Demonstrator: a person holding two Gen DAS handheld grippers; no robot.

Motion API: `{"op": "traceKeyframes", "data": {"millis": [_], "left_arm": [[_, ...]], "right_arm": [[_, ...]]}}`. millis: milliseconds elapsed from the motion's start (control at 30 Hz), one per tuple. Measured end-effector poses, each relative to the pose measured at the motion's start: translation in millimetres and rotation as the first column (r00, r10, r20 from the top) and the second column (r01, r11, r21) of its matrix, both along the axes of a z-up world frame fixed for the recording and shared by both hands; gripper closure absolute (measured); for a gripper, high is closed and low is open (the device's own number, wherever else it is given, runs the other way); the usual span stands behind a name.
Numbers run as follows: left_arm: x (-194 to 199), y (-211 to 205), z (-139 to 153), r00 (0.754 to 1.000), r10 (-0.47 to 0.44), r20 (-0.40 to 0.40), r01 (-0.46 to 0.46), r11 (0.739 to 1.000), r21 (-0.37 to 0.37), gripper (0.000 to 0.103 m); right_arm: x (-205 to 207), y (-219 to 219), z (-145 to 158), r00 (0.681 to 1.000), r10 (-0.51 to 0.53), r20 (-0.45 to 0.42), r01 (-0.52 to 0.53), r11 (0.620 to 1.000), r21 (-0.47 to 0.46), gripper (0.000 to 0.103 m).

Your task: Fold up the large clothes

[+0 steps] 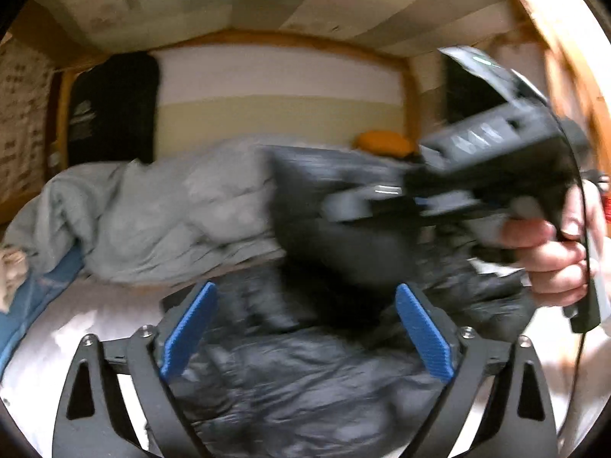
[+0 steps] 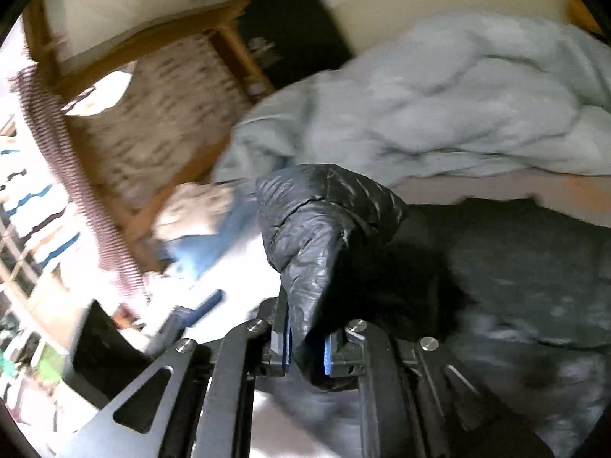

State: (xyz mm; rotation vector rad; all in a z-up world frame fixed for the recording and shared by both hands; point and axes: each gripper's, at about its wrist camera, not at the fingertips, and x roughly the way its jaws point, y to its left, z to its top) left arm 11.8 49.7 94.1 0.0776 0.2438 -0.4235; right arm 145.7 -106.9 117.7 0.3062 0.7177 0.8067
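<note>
A black puffy jacket (image 1: 305, 374) lies on the white bed sheet (image 1: 76, 336). My left gripper (image 1: 305, 328) is open with its blue pads wide apart, just above the jacket, holding nothing. My right gripper (image 2: 307, 347) is shut on a bunched fold of the black jacket (image 2: 317, 236) and lifts it off the bed. The right gripper also shows in the left wrist view (image 1: 477, 175), blurred, held in a hand at the right with jacket cloth hanging under it.
A crumpled pale grey duvet (image 1: 152, 213) lies across the back of the bed, also seen in the right wrist view (image 2: 439, 107). A wooden bed frame (image 1: 412, 87) rims the bed. An orange cushion (image 1: 383, 143) and a blue cloth (image 1: 34, 301) lie at the edges.
</note>
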Motion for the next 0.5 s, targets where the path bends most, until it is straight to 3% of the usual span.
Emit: {"op": "traceKeyframes", "data": {"millis": [133, 233, 300, 367, 433, 500], "left_arm": [[-3.7, -11.1, -0.6, 0.997, 0.060, 0.041, -0.063, 0.995, 0.074, 0.003], [0.4, 0.0, 0.7, 0.982, 0.179, 0.061, -0.182, 0.982, 0.050, 0.004], [6.2, 16.0, 5.1, 0.950, 0.306, 0.066, -0.309, 0.951, 0.024, 0.023], [13.4, 37.6, 10.9, 0.919, 0.389, 0.061, -0.389, 0.921, -0.001, 0.083], [22.5, 57.7, 18.2, 0.881, 0.466, 0.079, -0.469, 0.883, 0.027, 0.095], [28.2, 84.6, 28.4, 0.806, 0.585, 0.088, -0.587, 0.809, -0.003, 0.096]], "right_arm": [[-10.8, 34.0, 9.1, 0.986, 0.148, -0.071, -0.137, 0.981, 0.136, 0.092], [-23.0, 55.9, 14.8, 0.975, 0.205, -0.085, -0.190, 0.969, 0.155, 0.092], [-28.2, 65.9, 16.0, 0.981, 0.183, -0.057, -0.176, 0.977, 0.119, 0.091], [-29.6, 65.5, 15.4, 0.987, 0.148, -0.057, -0.141, 0.985, 0.102, 0.088], [-27.7, 53.7, 12.4, 0.985, 0.136, -0.104, -0.125, 0.987, 0.103, 0.085], [-25.7, 48.9, 11.8, 0.991, 0.096, -0.095, -0.089, 0.993, 0.071, 0.085]]}}
